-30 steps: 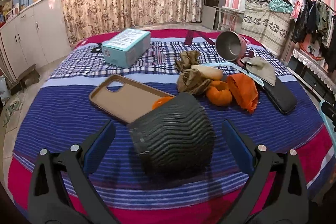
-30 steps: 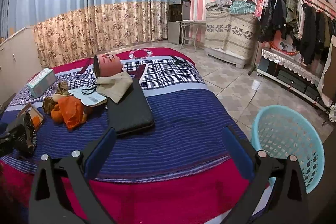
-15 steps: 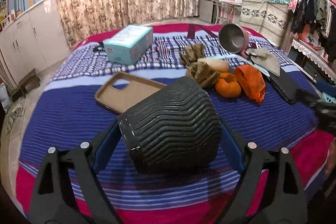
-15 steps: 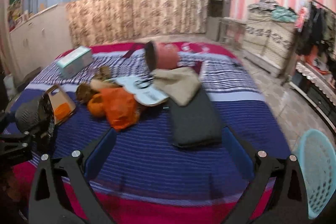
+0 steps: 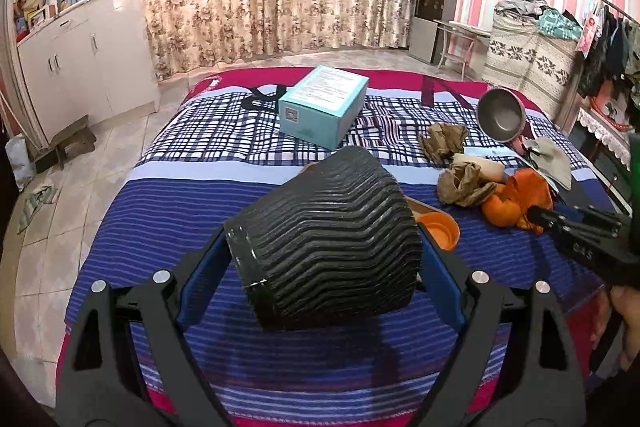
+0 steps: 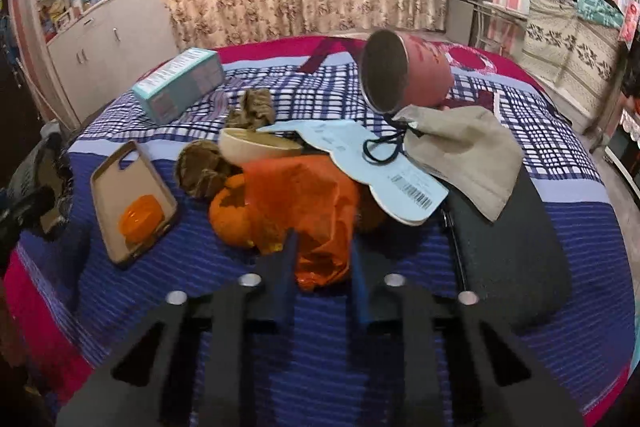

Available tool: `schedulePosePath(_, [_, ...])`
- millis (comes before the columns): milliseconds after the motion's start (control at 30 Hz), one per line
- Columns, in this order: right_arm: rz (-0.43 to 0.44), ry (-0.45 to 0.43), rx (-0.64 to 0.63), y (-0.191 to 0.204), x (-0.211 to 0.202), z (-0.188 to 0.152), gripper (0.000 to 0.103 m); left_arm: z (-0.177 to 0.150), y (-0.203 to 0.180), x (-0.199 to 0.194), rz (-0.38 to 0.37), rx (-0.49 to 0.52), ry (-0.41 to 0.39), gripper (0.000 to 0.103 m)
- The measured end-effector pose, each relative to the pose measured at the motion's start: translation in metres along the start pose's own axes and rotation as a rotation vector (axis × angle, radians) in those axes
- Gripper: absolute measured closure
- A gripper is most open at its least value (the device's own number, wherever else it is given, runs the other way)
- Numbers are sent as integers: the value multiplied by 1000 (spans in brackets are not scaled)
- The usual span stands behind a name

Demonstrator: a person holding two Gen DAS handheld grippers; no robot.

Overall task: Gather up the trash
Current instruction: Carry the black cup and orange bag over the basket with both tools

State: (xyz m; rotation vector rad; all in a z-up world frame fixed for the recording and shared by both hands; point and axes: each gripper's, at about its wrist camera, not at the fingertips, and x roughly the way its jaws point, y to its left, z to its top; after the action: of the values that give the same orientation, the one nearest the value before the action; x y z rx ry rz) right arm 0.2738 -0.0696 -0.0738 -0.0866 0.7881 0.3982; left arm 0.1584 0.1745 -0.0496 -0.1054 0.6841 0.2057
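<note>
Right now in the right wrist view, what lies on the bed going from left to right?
Phone case → orange plastic bag → barcoded paper sleeve → beige pouch → dark flat case.

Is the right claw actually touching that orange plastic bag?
Touching. The right wrist view shows the right gripper pinching the orange bag, its jaws having just closed on it.

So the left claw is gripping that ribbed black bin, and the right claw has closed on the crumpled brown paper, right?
Not quite. The left gripper does grip the ribbed black bin, but the right gripper has just been closing on the crumpled orange plastic wrapper, not the crumpled brown paper, which lies untouched further left. The right wrist view shows this.
</note>
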Motion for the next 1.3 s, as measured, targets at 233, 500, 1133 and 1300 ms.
schedulePosePath(233, [28,-79,68,-31,-65,-22,90,3,-21,-9,-32,23,-28,17])
schedulePosePath(500, [-73,-174,144,-85,-133,-44,90,6,-68,-25,-100,80,-60,17])
schedulePosePath(1133, [-468,-327,368,-239,-253,-113,90,23,-243,-56,-308,253,-146,17])
schedulePosePath(1300, [-498,-329,410,-264,-264,-127,90,14,-296,-65,-386,298,-149,17])
